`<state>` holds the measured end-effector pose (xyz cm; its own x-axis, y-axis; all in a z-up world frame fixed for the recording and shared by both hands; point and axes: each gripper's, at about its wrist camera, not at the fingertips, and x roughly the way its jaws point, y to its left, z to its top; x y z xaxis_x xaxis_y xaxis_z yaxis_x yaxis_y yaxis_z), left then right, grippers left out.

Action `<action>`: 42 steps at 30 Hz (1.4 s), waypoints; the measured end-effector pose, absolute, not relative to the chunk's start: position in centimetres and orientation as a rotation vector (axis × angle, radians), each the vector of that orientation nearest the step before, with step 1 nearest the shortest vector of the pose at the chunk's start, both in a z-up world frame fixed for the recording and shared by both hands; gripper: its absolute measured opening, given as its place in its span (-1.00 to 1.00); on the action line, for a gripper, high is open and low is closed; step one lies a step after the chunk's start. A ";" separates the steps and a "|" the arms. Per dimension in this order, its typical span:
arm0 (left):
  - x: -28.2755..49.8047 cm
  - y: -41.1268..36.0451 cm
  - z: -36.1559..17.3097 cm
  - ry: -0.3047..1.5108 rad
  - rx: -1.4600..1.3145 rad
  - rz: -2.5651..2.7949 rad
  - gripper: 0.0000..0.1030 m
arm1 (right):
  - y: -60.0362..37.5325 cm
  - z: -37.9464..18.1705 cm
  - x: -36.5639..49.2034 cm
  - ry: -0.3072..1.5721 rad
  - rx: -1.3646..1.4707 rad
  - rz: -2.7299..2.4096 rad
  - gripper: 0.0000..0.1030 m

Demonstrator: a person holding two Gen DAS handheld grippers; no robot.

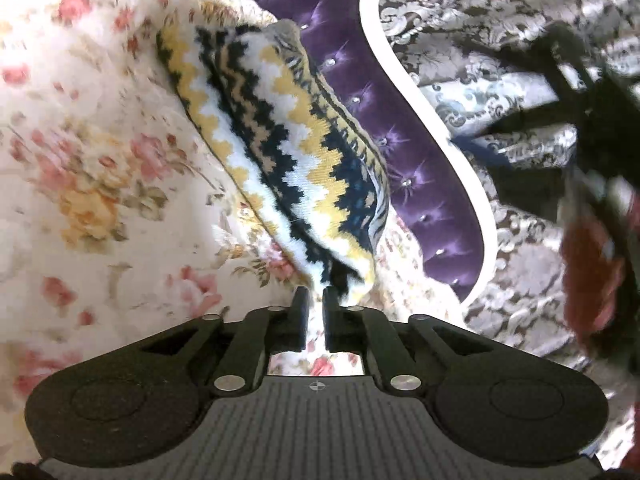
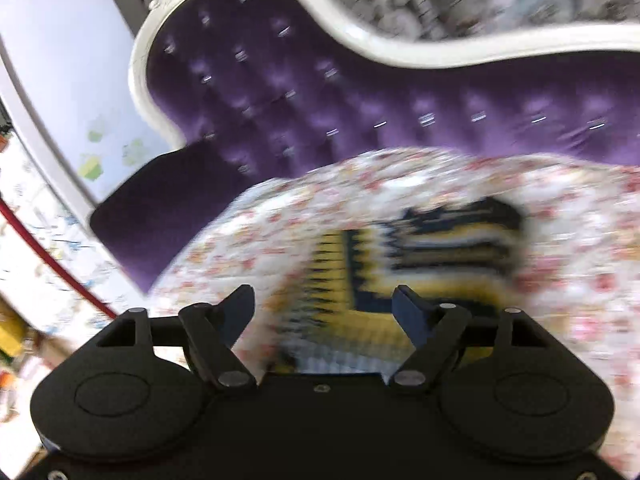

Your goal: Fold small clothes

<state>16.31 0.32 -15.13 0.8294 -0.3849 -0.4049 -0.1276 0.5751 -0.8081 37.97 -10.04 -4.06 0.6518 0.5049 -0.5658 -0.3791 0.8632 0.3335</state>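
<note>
The left gripper [image 1: 315, 300] pinches one end of the zigzag knit [image 1: 280, 152], lifting it off the floral bed [image 1: 88, 168]. The right gripper [image 2: 324, 300] hangs above, jaws spread, holding nothing. Best carry that end straight over, edges matched, then let go.

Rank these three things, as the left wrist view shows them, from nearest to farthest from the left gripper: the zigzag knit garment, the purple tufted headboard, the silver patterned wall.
1. zigzag knit garment: its corner is pinched in the left gripper, straight ahead.
2. purple tufted headboard: behind the garment, right of centre.
3. silver patterned wall: beyond the headboard's white edge, upper right.
</note>
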 end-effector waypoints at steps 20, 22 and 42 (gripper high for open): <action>19.9 10.9 -4.9 0.539 -0.468 -0.092 0.60 | -0.5 -10.5 25.6 0.340 -0.475 0.505 0.77; 20.9 11.4 -4.6 0.561 -0.443 -0.115 0.60 | 1.3 -11.6 25.8 0.320 -0.558 0.491 0.56; 31.5 10.2 -7.1 0.800 -0.586 -0.338 0.60 | -2.1 -10.8 29.4 0.366 -0.239 0.481 -0.74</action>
